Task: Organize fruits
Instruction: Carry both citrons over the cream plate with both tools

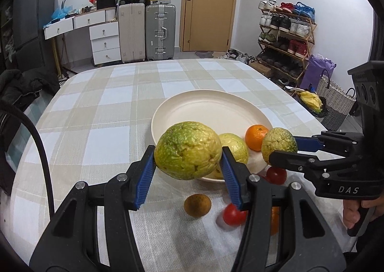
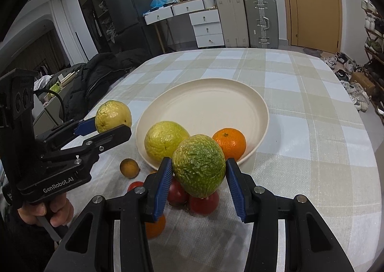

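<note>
Left wrist view, left to right. We are holding the left gripper (image 1: 188, 171) above the near part of the tabletop (image 1: 96, 104), which is wearing a checked cloth. Its blue fingers (image 1: 145, 176) are pinching a wrinkled yellow-green fruit (image 1: 187, 150), which is hanging clear of the cloth just in front of the cream plate (image 1: 211, 109). Below it, a small brown fruit (image 1: 197, 205) and a red tomato (image 1: 232, 215) are lying on the cloth, with part of an orange (image 1: 274, 221) showing behind the gripper's frame. On the plate a yellow fruit (image 1: 236, 147) and a tangerine (image 1: 256, 137) are sitting near the front rim. Farther right, the right gripper (image 1: 279, 149) is pinching a smaller green fruit (image 1: 278, 146) beside the plate, above a second tomato (image 1: 276, 174). A hand (image 1: 360, 209) is gripping its handle at the far right.

Right wrist view, left to right. A hand (image 2: 45, 209) is gripping the left gripper's (image 2: 112, 125) handle, and its fingers are pinching the yellow-green fruit (image 2: 112, 116) just left of the plate (image 2: 240, 94). The small brown fruit (image 2: 129, 168) is lying on the cloth in front of the plate's left edge. The yellow fruit (image 2: 165, 143) and the tangerine (image 2: 229, 143) are resting inside the plate. The right gripper (image 2: 199, 183) is closing its blue fingers (image 2: 236, 188) on the green fruit (image 2: 199, 168), held over the tomatoes (image 2: 204, 203) at the plate's front rim. An orange (image 2: 156, 226) is lying partly hidden beneath the left finger.
</note>
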Action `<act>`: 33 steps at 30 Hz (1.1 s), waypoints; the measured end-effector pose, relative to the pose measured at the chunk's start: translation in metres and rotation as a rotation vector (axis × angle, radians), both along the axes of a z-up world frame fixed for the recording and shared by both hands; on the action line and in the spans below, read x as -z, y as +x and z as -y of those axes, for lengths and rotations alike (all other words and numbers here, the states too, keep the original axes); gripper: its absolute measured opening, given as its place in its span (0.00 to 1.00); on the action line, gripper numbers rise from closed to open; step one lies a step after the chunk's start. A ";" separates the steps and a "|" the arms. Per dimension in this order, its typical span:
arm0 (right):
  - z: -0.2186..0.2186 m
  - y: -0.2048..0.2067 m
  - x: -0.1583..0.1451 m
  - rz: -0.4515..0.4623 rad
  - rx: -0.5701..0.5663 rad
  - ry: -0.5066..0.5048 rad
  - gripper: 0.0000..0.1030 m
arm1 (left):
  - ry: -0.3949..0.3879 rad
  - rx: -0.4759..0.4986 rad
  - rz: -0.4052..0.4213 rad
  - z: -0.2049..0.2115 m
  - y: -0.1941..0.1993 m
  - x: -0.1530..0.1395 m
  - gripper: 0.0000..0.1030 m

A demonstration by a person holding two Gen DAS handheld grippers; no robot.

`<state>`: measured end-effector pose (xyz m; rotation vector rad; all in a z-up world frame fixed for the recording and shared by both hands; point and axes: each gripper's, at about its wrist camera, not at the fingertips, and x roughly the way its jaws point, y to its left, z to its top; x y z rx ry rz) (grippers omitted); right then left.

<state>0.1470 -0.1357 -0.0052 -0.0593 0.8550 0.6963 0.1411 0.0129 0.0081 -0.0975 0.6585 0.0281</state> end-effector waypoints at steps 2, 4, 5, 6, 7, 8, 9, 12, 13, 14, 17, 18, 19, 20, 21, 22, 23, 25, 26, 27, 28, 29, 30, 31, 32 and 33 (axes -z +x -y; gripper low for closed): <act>-0.001 0.004 0.000 -0.005 0.004 0.006 0.45 | 0.001 -0.007 -0.005 -0.002 0.006 0.003 0.49; -0.003 0.007 -0.001 -0.013 -0.001 0.012 0.45 | -0.001 -0.012 -0.014 -0.004 0.012 0.006 0.49; -0.004 0.007 -0.001 -0.012 -0.001 0.010 0.45 | 0.000 -0.014 -0.019 -0.005 0.015 0.008 0.49; -0.005 0.008 0.000 -0.012 -0.001 0.006 0.45 | 0.001 -0.017 -0.021 -0.006 0.018 0.009 0.49; -0.006 0.009 0.000 -0.014 -0.003 0.004 0.45 | 0.002 -0.018 -0.025 -0.007 0.021 0.011 0.49; -0.007 0.010 0.001 -0.017 -0.005 0.001 0.45 | 0.001 -0.020 -0.031 -0.009 0.025 0.012 0.49; -0.008 0.011 0.001 -0.018 -0.005 -0.002 0.45 | -0.001 -0.019 -0.034 -0.009 0.028 0.014 0.49; -0.010 0.012 0.002 -0.017 -0.009 -0.005 0.45 | 0.005 -0.020 -0.045 -0.009 0.035 0.018 0.49; -0.010 0.012 0.002 -0.017 -0.010 -0.007 0.45 | 0.006 -0.022 -0.047 -0.009 0.037 0.019 0.49; -0.010 0.013 0.003 -0.017 -0.010 -0.009 0.45 | 0.007 -0.026 -0.046 -0.010 0.039 0.020 0.49; -0.010 0.015 0.004 -0.013 -0.009 -0.017 0.45 | 0.000 -0.029 -0.052 -0.012 0.043 0.022 0.49; -0.011 0.016 0.004 -0.013 -0.010 -0.016 0.45 | -0.001 -0.031 -0.054 -0.013 0.045 0.023 0.49; -0.011 0.017 0.004 -0.013 -0.010 -0.019 0.45 | 0.000 -0.035 -0.057 -0.014 0.047 0.024 0.49; -0.012 0.018 0.004 -0.011 -0.008 -0.024 0.45 | 0.002 -0.037 -0.061 -0.015 0.049 0.025 0.49; -0.012 0.019 0.004 -0.008 -0.006 -0.028 0.45 | 0.004 -0.039 -0.062 -0.016 0.050 0.025 0.49; -0.013 0.020 0.005 -0.005 -0.004 -0.030 0.45 | 0.003 -0.043 -0.064 -0.016 0.052 0.026 0.49; -0.013 0.021 0.005 -0.006 -0.003 -0.033 0.45 | 0.000 -0.043 -0.068 -0.017 0.054 0.027 0.49; -0.014 0.024 0.006 -0.007 0.000 -0.038 0.45 | -0.007 -0.036 -0.072 -0.017 0.055 0.029 0.49; -0.015 0.025 0.006 -0.006 0.001 -0.040 0.45 | -0.002 -0.033 -0.075 -0.017 0.056 0.029 0.49; -0.016 0.027 0.007 -0.007 0.003 -0.044 0.45 | 0.004 -0.031 -0.078 -0.015 0.058 0.030 0.49; -0.016 0.028 0.007 -0.007 0.006 -0.044 0.45 | 0.008 -0.028 -0.080 -0.014 0.059 0.031 0.49; -0.017 0.030 0.007 -0.006 0.008 -0.045 0.45 | 0.007 -0.029 -0.077 -0.014 0.060 0.031 0.49; -0.018 0.031 0.007 -0.003 0.012 -0.045 0.45 | 0.006 -0.031 -0.077 -0.013 0.061 0.031 0.49; -0.018 0.032 0.007 -0.005 0.016 -0.043 0.45 | 0.003 -0.032 -0.078 -0.014 0.062 0.031 0.49; -0.018 0.034 0.008 -0.008 0.020 -0.040 0.45 | -0.003 -0.032 -0.081 -0.015 0.063 0.031 0.49; -0.018 0.036 0.008 -0.009 0.025 -0.039 0.45 | -0.007 -0.033 -0.083 -0.016 0.064 0.031 0.49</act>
